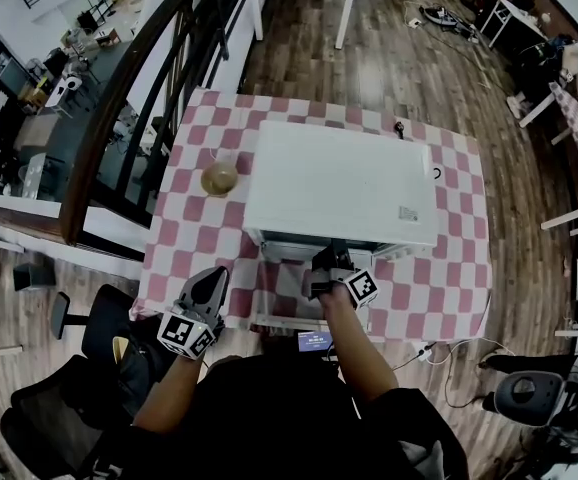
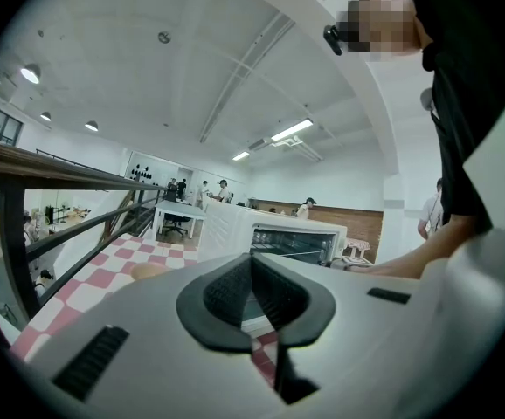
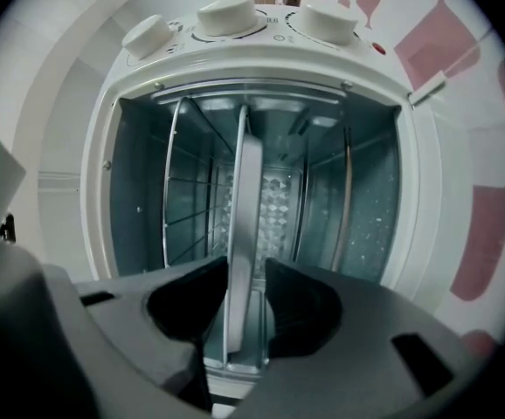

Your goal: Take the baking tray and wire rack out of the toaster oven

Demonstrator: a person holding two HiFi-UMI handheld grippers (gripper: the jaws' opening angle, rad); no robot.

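Pink-and-white checked cloth covers the bench (image 1: pixel 184 218), and on it stands the white toaster oven (image 1: pixel 339 183), its door open toward the person. Inside lies the baking tray (image 3: pixel 245 225), level in its slot, with its front rim facing out of the mouth. It shows edge-on, so its long axis probably runs side to side across the opening. The wire rack (image 3: pixel 187 221) sits in the neighbouring slot, close by. The right gripper (image 3: pixel 245 291), rolled on its side, has its fingers (image 3: pixel 191 308) straddling the tray's rim, not visibly clamped. The left gripper (image 2: pixel 254 299) hovers well short of the oven, fingers slightly parted and empty. A shallow bite on the rim could let the tray slip or tip, and the unbraced oven may slide.
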